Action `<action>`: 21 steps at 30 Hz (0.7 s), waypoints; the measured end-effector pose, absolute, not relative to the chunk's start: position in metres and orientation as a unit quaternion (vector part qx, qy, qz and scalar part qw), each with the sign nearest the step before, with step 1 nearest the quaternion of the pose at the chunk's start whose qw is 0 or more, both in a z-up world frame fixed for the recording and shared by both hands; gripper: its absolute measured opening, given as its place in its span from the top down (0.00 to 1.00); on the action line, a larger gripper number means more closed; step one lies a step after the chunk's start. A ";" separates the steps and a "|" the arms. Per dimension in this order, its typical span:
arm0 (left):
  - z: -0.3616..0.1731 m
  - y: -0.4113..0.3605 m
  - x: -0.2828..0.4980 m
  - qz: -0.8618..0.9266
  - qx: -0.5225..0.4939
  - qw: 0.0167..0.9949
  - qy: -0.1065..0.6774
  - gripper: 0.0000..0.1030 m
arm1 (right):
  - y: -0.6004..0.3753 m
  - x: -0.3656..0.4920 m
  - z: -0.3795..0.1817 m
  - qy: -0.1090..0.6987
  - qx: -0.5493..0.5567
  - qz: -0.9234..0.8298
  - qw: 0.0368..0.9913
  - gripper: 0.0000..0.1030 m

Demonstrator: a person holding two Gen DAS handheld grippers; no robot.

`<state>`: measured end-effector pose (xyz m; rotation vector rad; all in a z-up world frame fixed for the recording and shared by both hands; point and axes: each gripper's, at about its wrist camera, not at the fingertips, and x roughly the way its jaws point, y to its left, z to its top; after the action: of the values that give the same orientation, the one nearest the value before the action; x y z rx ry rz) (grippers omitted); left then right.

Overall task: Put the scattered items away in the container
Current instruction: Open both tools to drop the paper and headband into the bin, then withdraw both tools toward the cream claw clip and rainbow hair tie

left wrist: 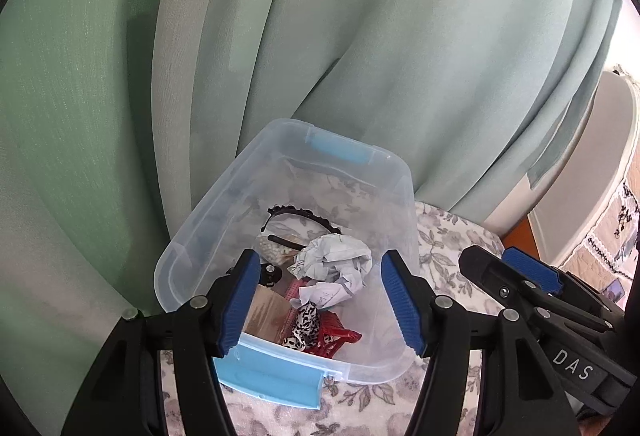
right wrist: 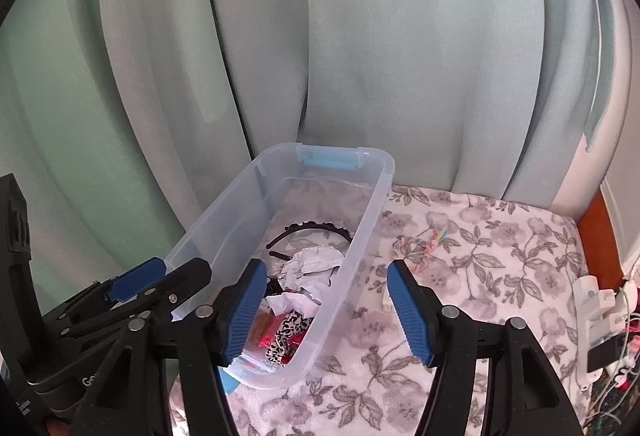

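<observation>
A home, likely a bedroom: long pale green curtains [right wrist: 360, 56] hang behind a soft floral blanket [right wrist: 480, 236], and a clear plastic storage box [right wrist: 352, 236] holds hair accessories [right wrist: 316, 228].

- Your left gripper [left wrist: 320, 300] hangs over the clear bin [left wrist: 200, 220], jaws apart with nothing between them; the crumpled paper [left wrist: 332, 260] lies heaped just below.
- The far half of the bin floor is bare beyond the black headband [left wrist: 304, 216].
- The green curtain [left wrist: 360, 36] closes off the back and left.
- Right of the bin, the floral blanket [right wrist: 500, 236] is open except for a braided cord [right wrist: 424, 244].
- Your right gripper [right wrist: 324, 308] straddles the bin's right wall.
</observation>
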<state>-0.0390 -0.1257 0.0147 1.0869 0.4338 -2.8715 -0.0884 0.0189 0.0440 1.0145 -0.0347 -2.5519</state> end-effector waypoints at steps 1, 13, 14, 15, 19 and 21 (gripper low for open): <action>0.017 -0.123 -0.037 -0.927 0.349 0.020 0.138 0.36 | 0.023 -0.086 0.045 -0.014 0.359 -0.913 0.192 0.27; 0.046 -0.079 -0.011 -0.946 0.314 0.020 0.077 0.17 | 0.095 -0.058 0.057 -0.065 0.315 -0.936 0.142 0.08; 0.048 -0.072 -0.009 -0.948 0.309 0.018 0.071 0.15 | 0.105 -0.056 0.057 -0.071 0.312 -0.938 0.133 0.07; 0.049 -0.065 -0.008 -0.950 0.305 0.013 0.063 0.13 | 0.114 -0.054 0.057 -0.077 0.309 -0.940 0.124 0.06; 0.051 -0.033 -0.004 -0.955 0.294 -0.021 0.041 0.12 | 0.151 -0.047 0.054 -0.096 0.294 -0.947 0.092 0.02; 0.050 -0.017 -0.005 -0.954 0.295 -0.043 0.036 0.07 | 0.168 -0.044 0.053 -0.106 0.290 -0.948 0.080 0.01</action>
<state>-0.0046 -0.0168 0.0504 0.9524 0.1147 -3.0816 -0.0435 0.1679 0.0529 0.8671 -0.3174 -2.8342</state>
